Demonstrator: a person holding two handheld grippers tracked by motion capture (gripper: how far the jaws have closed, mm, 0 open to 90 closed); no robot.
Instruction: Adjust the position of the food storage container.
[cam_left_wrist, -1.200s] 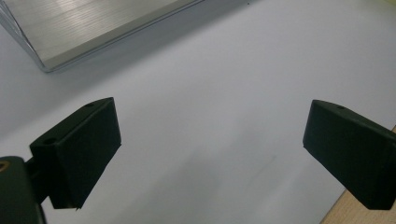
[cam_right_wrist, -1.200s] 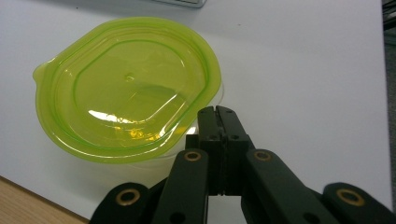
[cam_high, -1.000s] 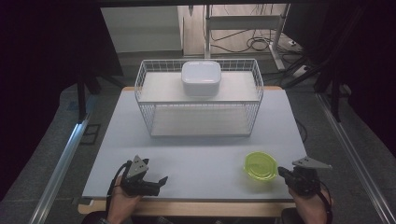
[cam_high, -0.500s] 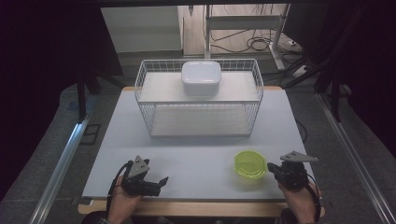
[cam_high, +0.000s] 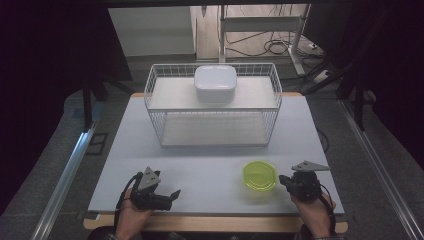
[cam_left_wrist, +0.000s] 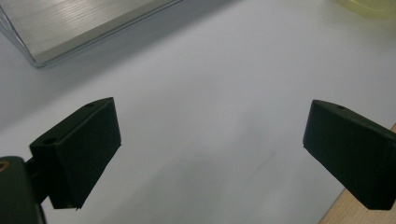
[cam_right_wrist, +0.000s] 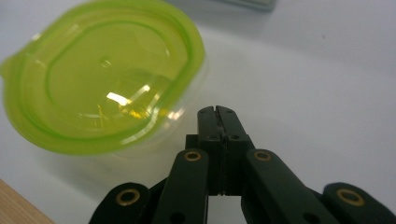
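1. While the left gripper (cam_high: 172, 194) rests at the table's (cam_high: 210, 165) near edge, its jaws stand wide apart over bare surface.
2. Pressed together with nothing between them, the right gripper's (cam_right_wrist: 217, 112) jaws sit just beside the green-lidded container (cam_right_wrist: 102, 77), possibly touching its rim.
3. Farther back, a white lidded box (cam_high: 215, 83) sits on the wire basket (cam_high: 155, 107).

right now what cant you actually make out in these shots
- Contents of the white lidded box on the wire rack: its opaque lid hides them, high view.
- Whether the right gripper, jaws pressed together, touches the green container: its jaws cover the rim there, right gripper view.
- Most of that container in the left gripper view: cut off by the top edge.
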